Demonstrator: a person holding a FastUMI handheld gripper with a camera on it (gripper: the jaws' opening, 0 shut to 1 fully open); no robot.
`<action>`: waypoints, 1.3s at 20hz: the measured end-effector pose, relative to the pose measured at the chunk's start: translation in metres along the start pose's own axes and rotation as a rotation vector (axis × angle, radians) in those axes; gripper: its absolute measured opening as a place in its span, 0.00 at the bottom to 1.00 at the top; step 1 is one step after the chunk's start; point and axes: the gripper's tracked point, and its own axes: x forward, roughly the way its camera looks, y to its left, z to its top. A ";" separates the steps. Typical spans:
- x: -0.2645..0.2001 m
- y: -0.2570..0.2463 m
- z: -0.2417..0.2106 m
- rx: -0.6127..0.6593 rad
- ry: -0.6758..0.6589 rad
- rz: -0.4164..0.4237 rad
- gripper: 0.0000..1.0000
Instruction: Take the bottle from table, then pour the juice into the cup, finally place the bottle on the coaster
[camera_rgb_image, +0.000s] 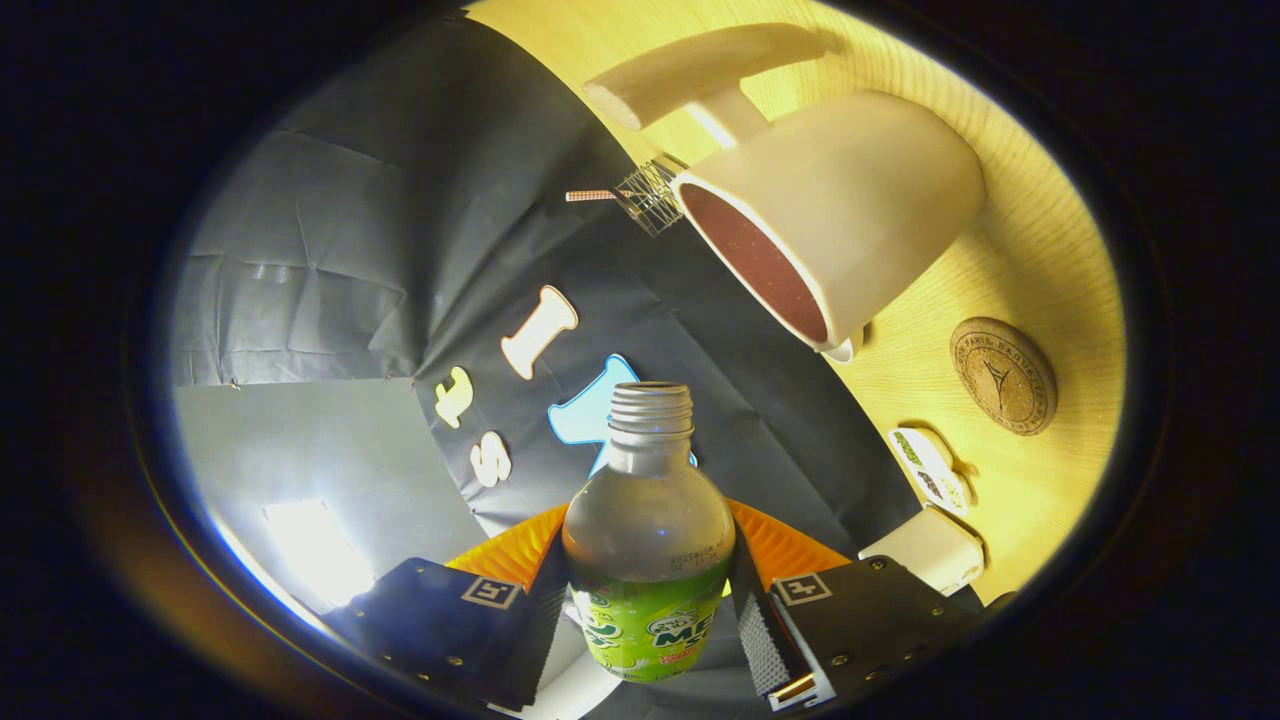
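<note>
Warm yellow light on the table (1040, 500), bright glare patch (lower wall), fisheye-warped edges, sharp centre

wooden table (1040, 260), wire whisk (648, 195), pale wooden mallet (700, 70), small sachets (930, 462)

1 bottle (648, 535), 1 cup (838, 215), 1 coaster (1003, 375)

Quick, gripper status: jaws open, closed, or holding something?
Gripper: jaws closed on the uncapped bottle, one on each side of its body, tilted toward the cup.
</note>
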 end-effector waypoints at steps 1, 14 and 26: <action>0.001 0.001 0.002 -0.002 -0.002 0.003 0.77; -0.001 -0.010 0.010 -0.105 0.012 -0.039 0.77; -0.006 -0.017 0.022 -0.674 0.117 -0.247 0.77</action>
